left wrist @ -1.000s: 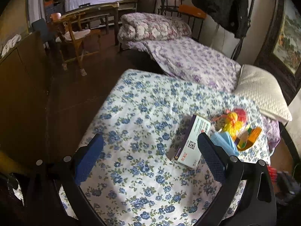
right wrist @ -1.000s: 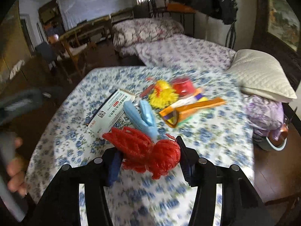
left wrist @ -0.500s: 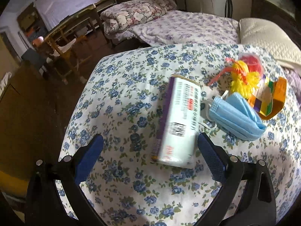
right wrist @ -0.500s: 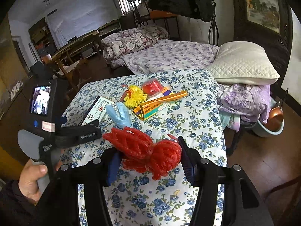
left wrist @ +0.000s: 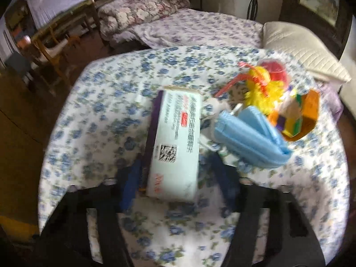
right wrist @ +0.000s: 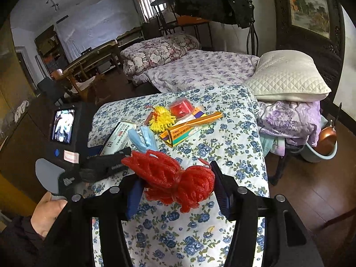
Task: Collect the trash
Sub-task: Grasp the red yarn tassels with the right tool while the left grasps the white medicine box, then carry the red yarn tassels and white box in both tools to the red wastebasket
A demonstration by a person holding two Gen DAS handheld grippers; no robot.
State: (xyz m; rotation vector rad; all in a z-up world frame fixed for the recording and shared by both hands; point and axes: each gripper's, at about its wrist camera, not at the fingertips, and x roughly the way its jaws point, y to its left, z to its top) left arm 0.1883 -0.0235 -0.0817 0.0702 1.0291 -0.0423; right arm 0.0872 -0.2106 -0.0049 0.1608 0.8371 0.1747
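A person's left gripper [left wrist: 175,178] is closing on a white and purple medicine box [left wrist: 175,142] lying on the blue-flowered cloth of the bench [left wrist: 106,102]; its blue pads [left wrist: 130,184] have just been drawing in, the box sitting between them, though blur is hiding whether both are pressing on its sides. The right gripper [right wrist: 175,187], half open, is clamping a bunched red mesh bag [right wrist: 175,178] between its pads and holding it above the near end of the bench. Just right of the box, a folded blue face mask [left wrist: 251,140] is lying touching it, and farther right a yellow frilly scrap [left wrist: 264,89], a red cup [right wrist: 182,109] and an orange and green carton [right wrist: 191,126] are sitting bunched together near the far edge. The person's left hand [right wrist: 47,213], dark sleeve showing, is gripping the left tool's handle at the near left. Beyond the bench, a bed [right wrist: 200,71] in purple-flowered sheets is stretching to the far wall, with a white quilted pillow [right wrist: 287,77] resting at the right.
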